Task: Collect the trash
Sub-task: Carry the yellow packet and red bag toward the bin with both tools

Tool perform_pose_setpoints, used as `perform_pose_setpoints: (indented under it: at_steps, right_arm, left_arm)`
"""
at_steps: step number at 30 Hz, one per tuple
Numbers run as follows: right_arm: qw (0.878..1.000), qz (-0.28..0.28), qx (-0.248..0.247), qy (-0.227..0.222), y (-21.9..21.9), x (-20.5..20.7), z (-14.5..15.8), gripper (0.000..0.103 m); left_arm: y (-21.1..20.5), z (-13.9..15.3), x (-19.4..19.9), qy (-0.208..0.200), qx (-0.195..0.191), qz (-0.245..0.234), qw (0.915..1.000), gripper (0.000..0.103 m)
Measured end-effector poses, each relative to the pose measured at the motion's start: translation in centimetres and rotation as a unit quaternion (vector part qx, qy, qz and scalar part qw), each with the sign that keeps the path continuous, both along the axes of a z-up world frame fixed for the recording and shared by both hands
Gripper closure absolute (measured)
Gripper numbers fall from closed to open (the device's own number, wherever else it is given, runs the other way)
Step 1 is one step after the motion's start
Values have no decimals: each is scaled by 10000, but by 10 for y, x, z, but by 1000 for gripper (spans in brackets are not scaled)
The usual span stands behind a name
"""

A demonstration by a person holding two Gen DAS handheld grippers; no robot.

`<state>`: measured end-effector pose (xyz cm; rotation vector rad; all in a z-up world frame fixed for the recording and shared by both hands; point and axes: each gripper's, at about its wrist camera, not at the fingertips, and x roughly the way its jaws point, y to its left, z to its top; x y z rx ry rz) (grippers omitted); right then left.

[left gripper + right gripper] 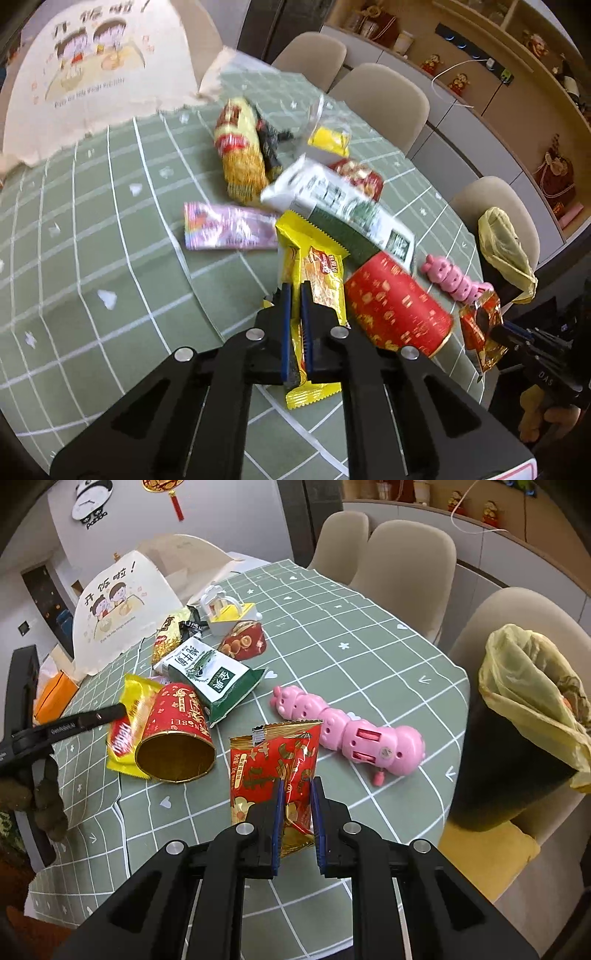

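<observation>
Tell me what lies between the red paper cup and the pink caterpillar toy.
In the right wrist view, the red-gold wrapper held in the right gripper hangs between the red paper cup and pink caterpillar toy.

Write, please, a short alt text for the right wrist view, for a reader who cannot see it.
The right gripper holds a red and gold snack packet above a green checked tablecloth. Behind it lie a pink toy caterpillar, a red paper cup on its side and more wrappers. A dark bin with a yellow bag stands at the right edge.
</observation>
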<state>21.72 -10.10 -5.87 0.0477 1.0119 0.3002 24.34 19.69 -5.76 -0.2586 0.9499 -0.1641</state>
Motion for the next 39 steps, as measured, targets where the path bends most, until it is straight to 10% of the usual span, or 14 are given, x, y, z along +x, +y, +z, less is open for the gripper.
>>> perform_pose_setpoints:
  at_steps: [9,24,39]
  right_arm:
    - [9987,-175,171,-456,-19,-16,30,88]
    - [9848,-291,323,-1680,-133,45,127,88]
    - [9767,-969,145,-1907,-329,97,126,88]
  left_arm:
    - [-10,67,-6,-712,197,-70,9972,98]
    - [-102,189,22,-1786,-546,-18,9824,98]
    - [-325,156,107,-1348,-393,-912,9859,98]
